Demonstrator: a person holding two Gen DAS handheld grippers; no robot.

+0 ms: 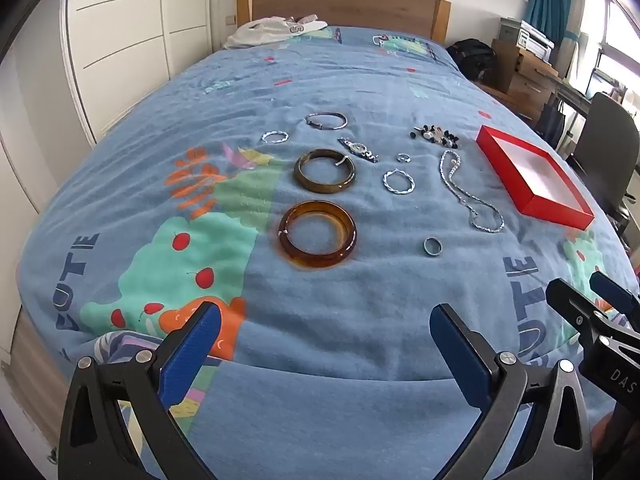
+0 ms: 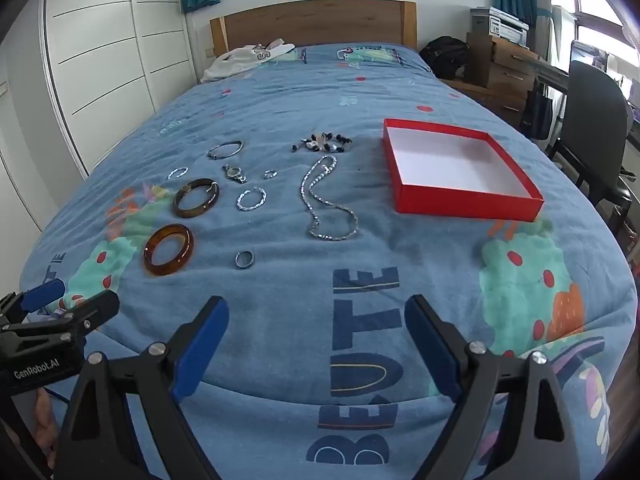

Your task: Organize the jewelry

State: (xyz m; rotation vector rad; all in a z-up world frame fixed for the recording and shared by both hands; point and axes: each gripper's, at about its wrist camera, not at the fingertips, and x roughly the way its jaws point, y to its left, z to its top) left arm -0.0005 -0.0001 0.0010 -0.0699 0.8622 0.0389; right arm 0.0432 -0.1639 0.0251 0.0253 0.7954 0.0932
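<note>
**Both grippers wide over the bed, jewelry laid out, red box bare**

Nearest the lens, the left gripper (image 1: 324, 344) hovers over the foot of the blue printed bedspread (image 1: 360, 72), its blue-padded jaws spread wide and grasping nothing. The right gripper (image 2: 316, 336) hangs beside it, tilted down the same way, jaws likewise released and bare.

Beyond them the jewelry lies spread on the bedspread. At the left a translucent amber bangle (image 1: 317, 234) lies flat, and just behind it a darker brown mottled bangle (image 1: 324, 171) with a small tag on its rim. Farther back a small twisted silver hoop (image 1: 275, 136) and a thin silver bangle (image 1: 326, 121) lie apart from each other. A silver wristwatch (image 1: 358, 149) lies close beside the dark bangle. To the right come a larger twisted silver hoop (image 1: 398, 181), a tiny silver ring (image 1: 403, 157), and nearer the grippers a plain grey band ring (image 1: 433, 247). A long silver chain necklace (image 1: 470, 192) snakes rightward, with a black-and-white beaded bracelet (image 1: 436, 135) behind it. At the far right an open red cardboard box (image 2: 468, 202), white inside, holds nothing.
</note>
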